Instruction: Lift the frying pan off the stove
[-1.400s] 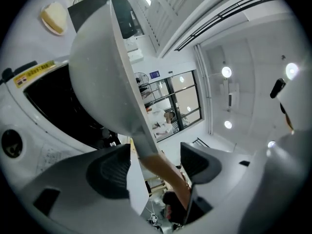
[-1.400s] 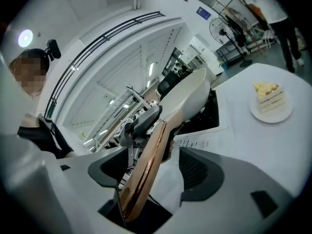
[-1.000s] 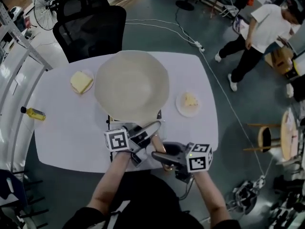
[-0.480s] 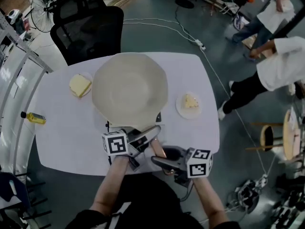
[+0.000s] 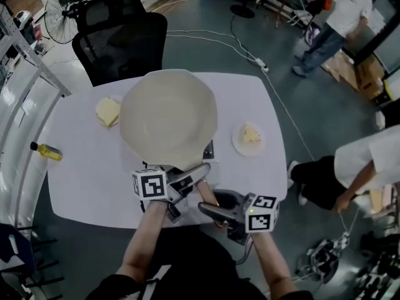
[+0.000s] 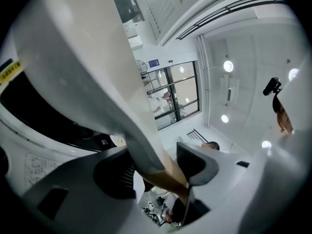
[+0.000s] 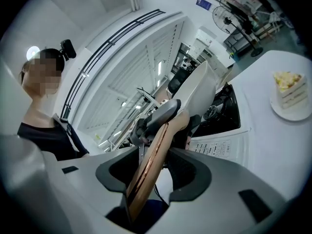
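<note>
A cream frying pan (image 5: 169,117) hangs over the white table (image 5: 81,180) and hides most of the stove (image 5: 209,150) beneath it. Its wooden handle (image 5: 206,194) points toward me. My left gripper (image 5: 190,177) grips the handle near the pan's neck; its jaws are opening slightly with the handle (image 6: 163,177) still between them. My right gripper (image 5: 211,206) is shut on the handle's wooden end (image 7: 146,179). The right gripper view shows the black stove top (image 7: 224,108) and its control panel (image 7: 219,147) below the tilted pan (image 7: 197,94).
A plate with a yellow slice (image 5: 107,111) lies at the table's left and a plate with cake (image 5: 250,136) at its right. A small oil bottle (image 5: 47,150) lies at the left edge. A black chair (image 5: 122,39) stands behind the table. People (image 5: 350,174) move at the right.
The pan and both grippers have drifted slightly left, still gripping the handle. The people at the right have walked to new spots.
</note>
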`<action>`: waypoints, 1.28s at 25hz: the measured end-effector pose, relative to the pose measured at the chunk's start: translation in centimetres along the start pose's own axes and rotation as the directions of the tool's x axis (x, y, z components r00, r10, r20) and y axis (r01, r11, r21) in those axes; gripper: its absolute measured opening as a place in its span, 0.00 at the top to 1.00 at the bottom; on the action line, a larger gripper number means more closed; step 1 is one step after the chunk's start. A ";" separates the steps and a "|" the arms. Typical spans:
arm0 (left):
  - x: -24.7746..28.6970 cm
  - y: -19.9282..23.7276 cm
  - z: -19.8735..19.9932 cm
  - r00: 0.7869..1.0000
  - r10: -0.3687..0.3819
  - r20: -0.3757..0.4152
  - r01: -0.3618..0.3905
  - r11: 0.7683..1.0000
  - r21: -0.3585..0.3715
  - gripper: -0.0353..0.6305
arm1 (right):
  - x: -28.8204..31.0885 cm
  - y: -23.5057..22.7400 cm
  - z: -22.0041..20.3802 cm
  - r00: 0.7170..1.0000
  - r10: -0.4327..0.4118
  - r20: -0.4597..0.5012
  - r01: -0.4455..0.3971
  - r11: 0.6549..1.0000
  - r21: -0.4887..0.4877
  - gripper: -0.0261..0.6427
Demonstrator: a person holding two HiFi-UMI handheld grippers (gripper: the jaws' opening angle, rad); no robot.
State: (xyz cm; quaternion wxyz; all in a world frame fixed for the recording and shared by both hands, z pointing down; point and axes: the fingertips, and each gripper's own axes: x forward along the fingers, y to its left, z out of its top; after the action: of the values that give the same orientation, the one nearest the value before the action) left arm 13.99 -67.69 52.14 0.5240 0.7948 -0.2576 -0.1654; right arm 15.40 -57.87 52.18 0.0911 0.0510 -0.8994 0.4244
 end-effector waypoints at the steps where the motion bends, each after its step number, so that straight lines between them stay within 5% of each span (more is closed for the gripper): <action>1: -0.2 0.0 -0.1 1.000 0.002 -0.004 -0.002 1.000 0.007 0.57 | 0.2 0.2 -0.2 1.000 0.000 0.001 0.000 1.000 0.000 0.69; 15: -5.6 -3.4 0.3 1.000 0.031 -0.003 -0.031 0.997 0.070 0.57 | 3.2 5.7 -0.8 0.998 0.040 0.046 -0.038 0.998 -0.042 0.68; 22: -8.6 -5.2 -0.9 1.000 0.021 0.014 -0.022 0.997 0.080 0.57 | 4.3 8.6 -2.5 0.998 0.057 0.021 -0.055 0.995 -0.078 0.68; 32: -15.4 -5.4 -2.2 0.990 0.106 0.096 -0.112 0.992 0.061 0.57 | 7.7 12.4 -5.4 0.990 0.124 -0.065 -0.130 0.987 -0.092 0.67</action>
State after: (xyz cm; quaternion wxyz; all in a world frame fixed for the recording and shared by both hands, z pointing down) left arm 3.89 -55.37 47.97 0.4932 0.7879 -0.3300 -0.1644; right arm 6.45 -45.90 47.82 0.0927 -0.0233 -0.9171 0.3871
